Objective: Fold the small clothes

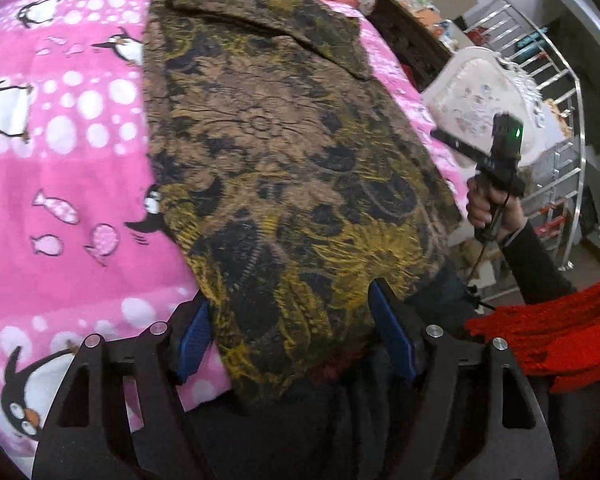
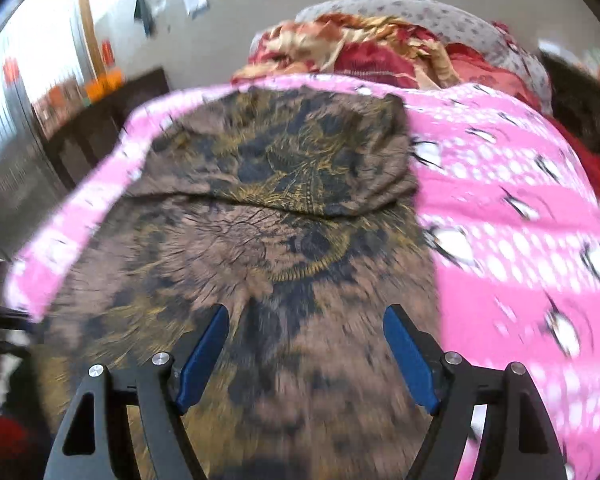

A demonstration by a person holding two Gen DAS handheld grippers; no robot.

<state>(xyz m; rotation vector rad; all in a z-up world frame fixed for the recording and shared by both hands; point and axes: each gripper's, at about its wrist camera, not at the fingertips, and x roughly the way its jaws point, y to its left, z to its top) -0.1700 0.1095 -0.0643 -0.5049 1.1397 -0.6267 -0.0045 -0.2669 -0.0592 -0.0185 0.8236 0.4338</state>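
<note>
The left gripper (image 1: 290, 320) sits closest to the lens, its blue-padded fingers (image 1: 196, 336) spread wide with the near hem of a brown garment (image 1: 284, 168) printed in black and mustard lying between them; the pads do not press the cloth. The garment stretches lengthwise away from that gripper across a pink penguin-print blanket (image 1: 68, 152), with one flap folded diagonally over its far end. Off the garment's right edge, the person's right hand (image 1: 490, 208) holds the right gripper's black handle in the air, apart from the cloth. A red knitted piece (image 1: 552, 332) lies to the right of the left gripper.

In the right wrist view, which is motion-blurred, the right gripper (image 2: 306, 334) also has its fingers spread, hanging above the same garment. Beyond the garment's folded far end lies a red and gold patterned cloth (image 2: 364, 52).
</note>
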